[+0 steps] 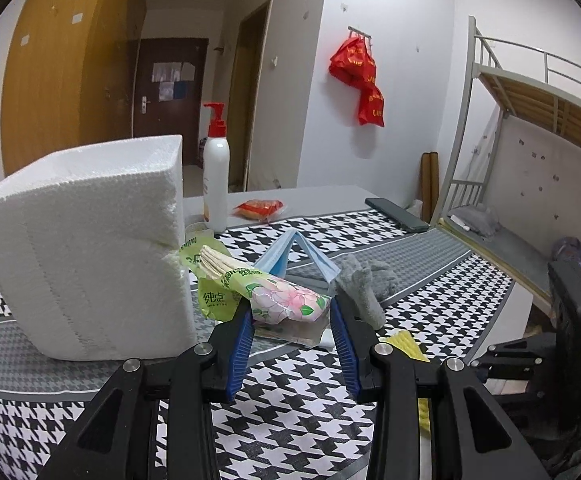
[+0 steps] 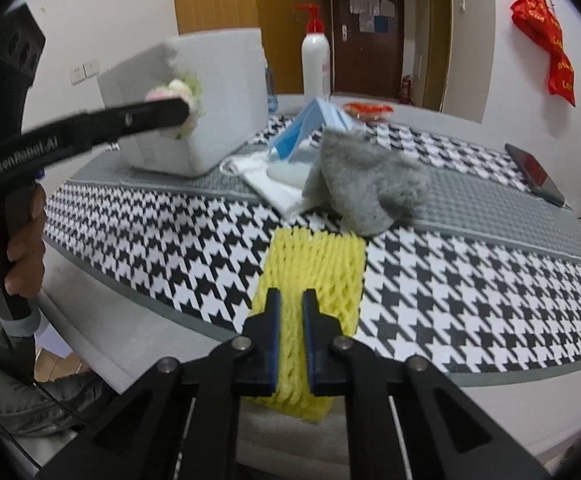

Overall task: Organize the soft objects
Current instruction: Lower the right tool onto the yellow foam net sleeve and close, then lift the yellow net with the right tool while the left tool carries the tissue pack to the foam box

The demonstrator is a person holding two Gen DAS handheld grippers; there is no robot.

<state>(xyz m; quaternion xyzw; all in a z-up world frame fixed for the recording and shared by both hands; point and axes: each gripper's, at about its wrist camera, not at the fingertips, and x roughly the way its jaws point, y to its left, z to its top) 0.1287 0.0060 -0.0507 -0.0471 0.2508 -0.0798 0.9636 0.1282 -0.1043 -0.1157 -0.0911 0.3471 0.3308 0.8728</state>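
My left gripper (image 1: 290, 312) is shut on a floral tissue pack (image 1: 278, 296) and holds it above the table, just right of the white foam box (image 1: 86, 240). In the right wrist view the left gripper (image 2: 178, 114) and pack are up against the foam box (image 2: 210, 104). My right gripper (image 2: 291, 300) is shut on a yellow foam net sleeve (image 2: 314, 264) lying at the table's near edge. A grey sock (image 2: 366, 184), blue face masks (image 2: 314, 124) and a white mask (image 2: 266, 184) lie mid-table.
A white pump bottle (image 2: 315, 64) stands behind the box. A red snack packet (image 2: 368, 110) lies at the back, a dark phone (image 2: 536, 174) at the right. A houndstooth cloth (image 2: 470, 280) covers the table. A bunk bed (image 1: 530, 120) stands right.
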